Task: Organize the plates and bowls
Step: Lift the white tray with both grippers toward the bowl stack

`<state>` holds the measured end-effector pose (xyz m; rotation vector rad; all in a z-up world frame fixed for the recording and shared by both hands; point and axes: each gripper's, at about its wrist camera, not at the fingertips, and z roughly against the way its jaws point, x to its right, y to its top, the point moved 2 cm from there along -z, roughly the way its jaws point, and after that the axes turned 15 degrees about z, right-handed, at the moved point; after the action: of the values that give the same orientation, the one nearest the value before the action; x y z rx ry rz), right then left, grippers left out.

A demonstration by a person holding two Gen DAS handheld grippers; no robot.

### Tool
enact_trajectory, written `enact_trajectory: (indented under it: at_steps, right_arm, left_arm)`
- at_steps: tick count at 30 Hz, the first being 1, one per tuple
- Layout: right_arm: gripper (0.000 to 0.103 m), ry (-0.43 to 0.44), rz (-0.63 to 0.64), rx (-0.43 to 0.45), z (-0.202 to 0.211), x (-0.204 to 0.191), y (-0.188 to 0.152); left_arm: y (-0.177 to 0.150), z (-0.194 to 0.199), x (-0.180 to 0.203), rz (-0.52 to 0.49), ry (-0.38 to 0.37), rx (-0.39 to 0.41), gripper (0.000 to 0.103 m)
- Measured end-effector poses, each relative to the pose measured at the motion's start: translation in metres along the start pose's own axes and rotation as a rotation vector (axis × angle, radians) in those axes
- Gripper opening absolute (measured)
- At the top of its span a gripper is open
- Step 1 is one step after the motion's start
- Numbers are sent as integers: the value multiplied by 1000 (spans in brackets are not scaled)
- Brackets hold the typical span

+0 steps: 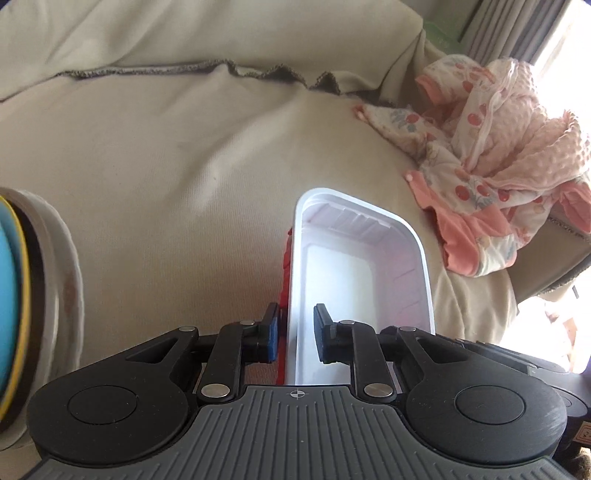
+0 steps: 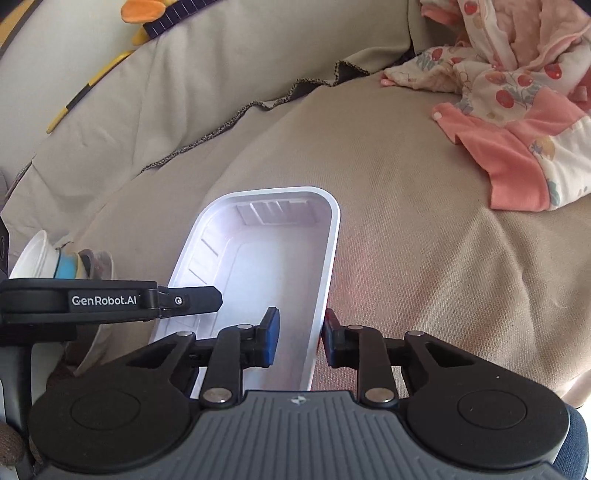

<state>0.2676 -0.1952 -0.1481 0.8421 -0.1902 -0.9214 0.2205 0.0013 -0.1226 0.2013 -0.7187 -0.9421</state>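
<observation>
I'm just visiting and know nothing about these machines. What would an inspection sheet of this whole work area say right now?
Surface: beige fabric sofa cushion, wrinkled.
Job's things: white rectangular plastic tray, empty; stack of white, blue and grey bowls and plates to its left.
Clutter: pink cherry-print baby clothes heaped at the right; orange and yellow toy on the backrest.
Grippers: left gripper straddles the tray's left wall; right gripper straddles its right wall; neither is visibly clamped.
Cables: nothing seen.
Surroundings: bright curtained window.
</observation>
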Motion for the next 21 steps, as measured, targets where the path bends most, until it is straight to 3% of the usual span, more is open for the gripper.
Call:
enact_trajectory:
  at_steps: [6, 13, 17, 21]
  right_arm:
    - [24, 54, 129, 153, 54, -50, 53]
    - [24, 259, 333, 271, 102, -163, 115]
    - [24, 324, 431, 264, 99, -217, 125]
    - [24, 341, 473, 200, 72, -246, 121]
  left_arm:
    - [27, 114, -5, 7, -64, 189, 21]
    - [39, 253, -49, 59, 4, 378, 21]
    - [40, 277, -88, 113, 40, 391, 21]
    - [45, 255, -129, 197, 38, 323, 22]
